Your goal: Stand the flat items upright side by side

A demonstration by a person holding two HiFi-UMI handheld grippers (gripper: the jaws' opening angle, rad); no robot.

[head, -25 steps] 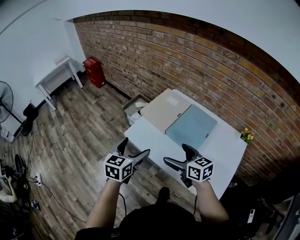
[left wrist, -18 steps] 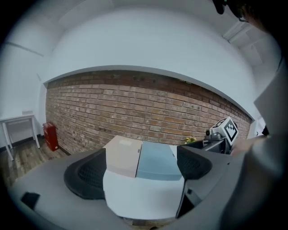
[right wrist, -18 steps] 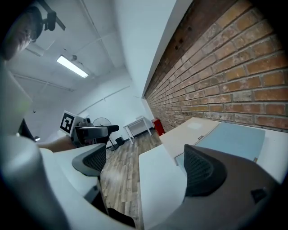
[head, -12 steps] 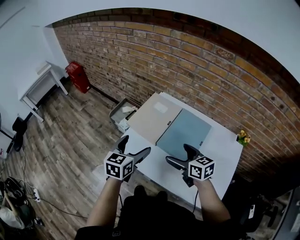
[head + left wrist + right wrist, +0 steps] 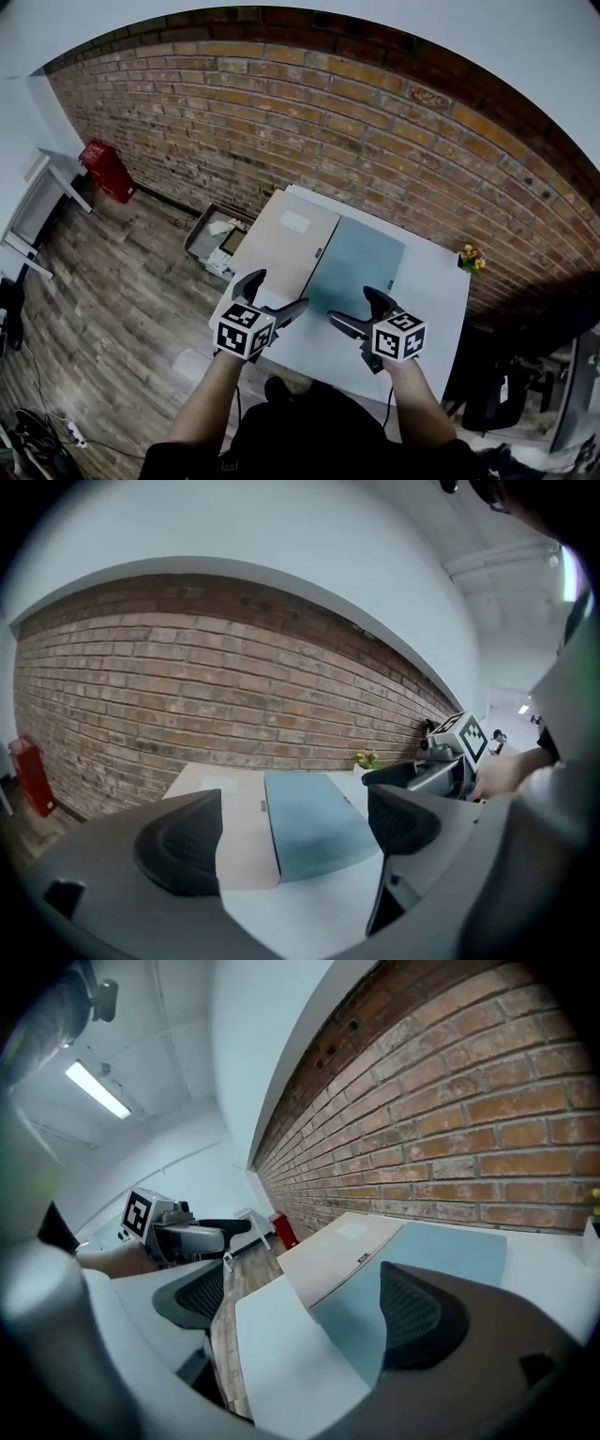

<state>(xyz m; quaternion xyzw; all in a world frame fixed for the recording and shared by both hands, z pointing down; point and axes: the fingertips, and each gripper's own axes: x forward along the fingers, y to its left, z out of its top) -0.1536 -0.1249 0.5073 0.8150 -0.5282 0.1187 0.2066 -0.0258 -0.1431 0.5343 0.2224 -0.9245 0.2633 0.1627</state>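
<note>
Two flat items lie side by side on the white table [image 5: 427, 291]: a beige one [image 5: 281, 242] on the left and a blue-grey one [image 5: 356, 265] on the right, their long edges touching. Both grippers hover over the table's near edge, short of the items. My left gripper [image 5: 274, 293] is open and empty. In the left gripper view the beige item [image 5: 242, 841] and the blue-grey item [image 5: 309, 822] show between its pads. My right gripper [image 5: 354, 311] is open too; its jaws have just been closing slightly with nothing between them.
A small pot of yellow flowers [image 5: 469, 258] stands at the table's far right corner by the brick wall. An open box [image 5: 214, 242] sits on the wooden floor left of the table. Farther left are a red object [image 5: 105, 169] and a white side table [image 5: 28, 206].
Both grippers have come forward from above the floor to above the table's near edge. The table and the two flat items now lie closer beneath them.
</note>
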